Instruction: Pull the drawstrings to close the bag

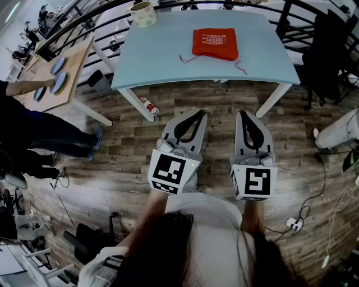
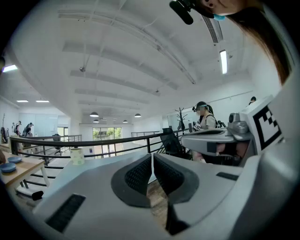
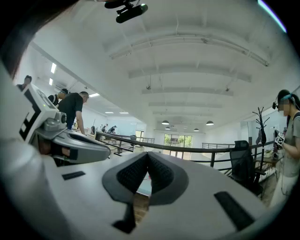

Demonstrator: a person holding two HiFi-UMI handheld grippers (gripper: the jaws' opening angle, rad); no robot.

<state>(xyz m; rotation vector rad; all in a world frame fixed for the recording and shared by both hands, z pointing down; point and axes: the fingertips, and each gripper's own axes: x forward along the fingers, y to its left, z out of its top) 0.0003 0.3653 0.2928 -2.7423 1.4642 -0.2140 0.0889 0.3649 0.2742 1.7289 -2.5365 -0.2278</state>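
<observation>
A red drawstring bag (image 1: 215, 44) lies flat on the pale blue table (image 1: 162, 59), its thin red drawstrings (image 1: 188, 59) trailing out toward the front edge on both sides. Both grippers are held well short of the table, above the wooden floor. My left gripper (image 1: 201, 114) points toward the table with its jaws together and nothing between them; in the left gripper view its tips (image 2: 152, 156) meet. My right gripper (image 1: 243, 114) stands beside it, likewise shut and empty, its tips (image 3: 147, 155) touching. A sliver of the red bag (image 3: 149, 177) shows between the right jaws.
A patterned cup (image 1: 143, 14) stands at the table's far left corner. A can (image 1: 148, 105) lies on the floor by the left table leg. At left, a wooden table (image 1: 53, 73) holds blue plates, with a person beside it. A black railing (image 2: 70, 140) runs behind. Cables lie at right.
</observation>
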